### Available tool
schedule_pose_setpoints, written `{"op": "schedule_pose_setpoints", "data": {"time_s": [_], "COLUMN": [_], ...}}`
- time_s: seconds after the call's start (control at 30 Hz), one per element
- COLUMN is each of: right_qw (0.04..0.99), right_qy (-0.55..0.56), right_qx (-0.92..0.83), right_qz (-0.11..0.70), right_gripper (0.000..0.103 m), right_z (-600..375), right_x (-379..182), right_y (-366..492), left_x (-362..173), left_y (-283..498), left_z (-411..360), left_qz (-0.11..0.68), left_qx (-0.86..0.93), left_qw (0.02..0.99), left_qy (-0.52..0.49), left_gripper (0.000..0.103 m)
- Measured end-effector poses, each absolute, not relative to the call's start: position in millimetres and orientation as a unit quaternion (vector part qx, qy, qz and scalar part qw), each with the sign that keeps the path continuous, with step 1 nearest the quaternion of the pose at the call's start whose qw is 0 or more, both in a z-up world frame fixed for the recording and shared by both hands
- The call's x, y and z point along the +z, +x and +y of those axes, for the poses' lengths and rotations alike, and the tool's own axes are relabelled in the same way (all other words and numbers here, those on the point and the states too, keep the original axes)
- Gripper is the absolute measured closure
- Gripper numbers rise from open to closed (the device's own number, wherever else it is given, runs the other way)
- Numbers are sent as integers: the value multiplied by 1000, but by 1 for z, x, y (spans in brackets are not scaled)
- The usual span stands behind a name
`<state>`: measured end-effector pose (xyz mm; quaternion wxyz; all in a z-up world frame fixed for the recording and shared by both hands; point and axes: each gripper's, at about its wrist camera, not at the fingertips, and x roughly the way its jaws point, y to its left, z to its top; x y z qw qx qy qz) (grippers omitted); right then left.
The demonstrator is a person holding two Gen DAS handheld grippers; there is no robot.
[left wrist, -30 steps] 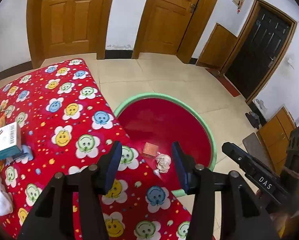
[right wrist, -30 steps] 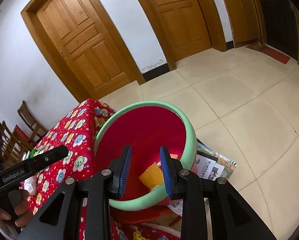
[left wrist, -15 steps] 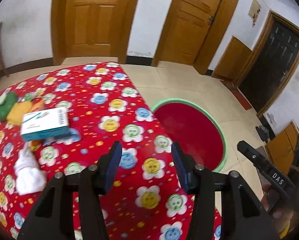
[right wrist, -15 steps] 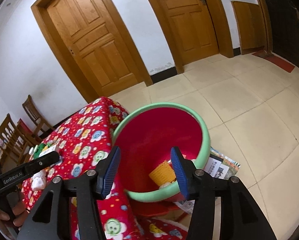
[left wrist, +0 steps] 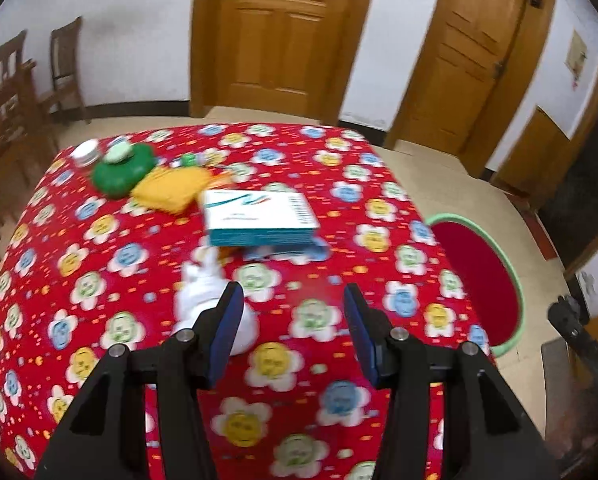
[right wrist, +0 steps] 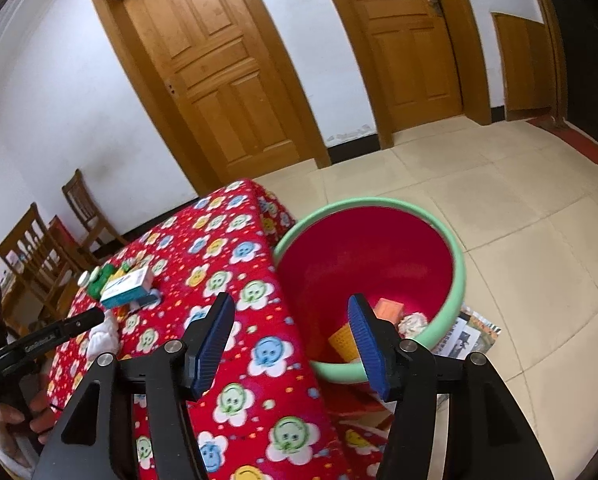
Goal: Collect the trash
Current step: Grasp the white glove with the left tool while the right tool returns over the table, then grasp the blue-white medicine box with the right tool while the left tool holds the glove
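- Trash: white crumpled wad (left wrist: 203, 300), probably tissue (blurred), on tablecloth (left wrist: 99, 240) lower-centre, touching left gripper (left wrist: 293, 330) left finger's tip.
- Both spread wide, empty.
- Right gripper (right wrist: 291, 346) over bin (right wrist: 457, 280) rim, lower centre.

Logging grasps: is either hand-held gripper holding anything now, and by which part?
Nothing is held. The left hand-held gripper and the right hand-held gripper are both open and empty.

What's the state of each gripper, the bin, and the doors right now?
left gripper: open, empty, over the table.
right gripper: open, empty, above the table edge.
red bin: upright on the floor, trash inside.
white-teal box: closed, flat on the table.
panelled doors: shut.
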<state>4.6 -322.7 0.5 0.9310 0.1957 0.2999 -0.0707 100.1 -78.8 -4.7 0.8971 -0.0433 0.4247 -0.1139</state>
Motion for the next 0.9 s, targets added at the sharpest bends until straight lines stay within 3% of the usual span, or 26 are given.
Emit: {"op": "schedule_pose_setpoints", "data": {"time_s": [0.47, 0.53, 0.63, 0.9], "right_qw": [928, 928, 929, 934], "right_qy": [173, 172, 167, 153], "right_qx": [-45, -36, -28, -12], "right_qz": [327, 329, 329, 322], "right_gripper": [43, 43, 43, 43], "right_z": [-288, -282, -274, -254], "right_x": [-13, -13, -11, 2], "right_y": [24, 24, 24, 23], "left_x": [-50, -50, -46, -20], "left_y": [121, 120, 115, 93], "left_z": [-27, -21, -15, 3], "left_qz": [468, 464, 456, 430], "left_qx": [-76, -92, -104, -112], "left_qw": [875, 873, 873, 882], "left_qy": [-94, -117, -140, -156], "left_gripper": [52, 68, 76, 77]}}
